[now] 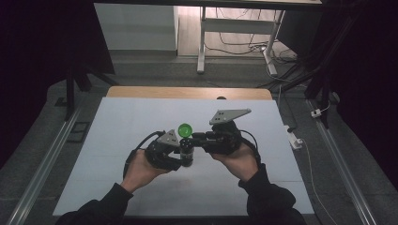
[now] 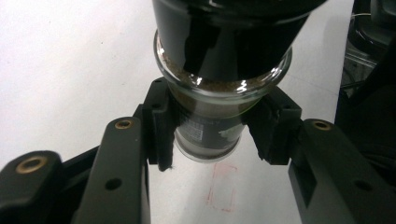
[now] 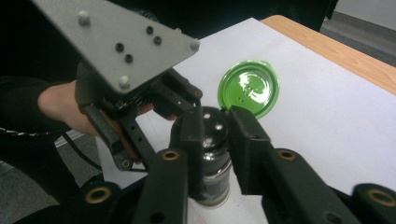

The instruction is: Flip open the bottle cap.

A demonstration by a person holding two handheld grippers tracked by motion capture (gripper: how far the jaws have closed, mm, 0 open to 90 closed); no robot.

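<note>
The jar (image 1: pixel 187 152) stands upright near the middle of the white table (image 1: pixel 117 140), a little toward the near edge. Bare table lies all round it: a wide stretch to the left, another to the right, and more on the far side up to the wooden strip (image 1: pixel 187 92) along the far edge. The near side is closed in by the person's two hands and forearms.

The jar is clear glass with a dark top. In the left gripper view a brown, grainy filling shows through the glass just under the dark top (image 2: pixel 224 42); how full it is I cannot tell. The green lid (image 1: pixel 185 129) is flipped open and stands up behind the top on the far side, hinged at its edge. In the right gripper view the top has small holes in it.

The left gripper (image 1: pixel 180 157) comes in from the left and pinches the glass body, one pad (image 2: pixel 161 126) on each side, touching the glass. The right gripper (image 1: pixel 193 138) comes in from the right, higher up, and its jaws press on the dark top just below the open lid (image 3: pixel 250 87).

The two grippers sit very close, their bodies nearly touching over the jar, so the left one's grey plate (image 3: pixel 116 44) crowds the right gripper view. A faint red mark (image 2: pixel 223 186) lies on the table just beside the jar's base.
</note>
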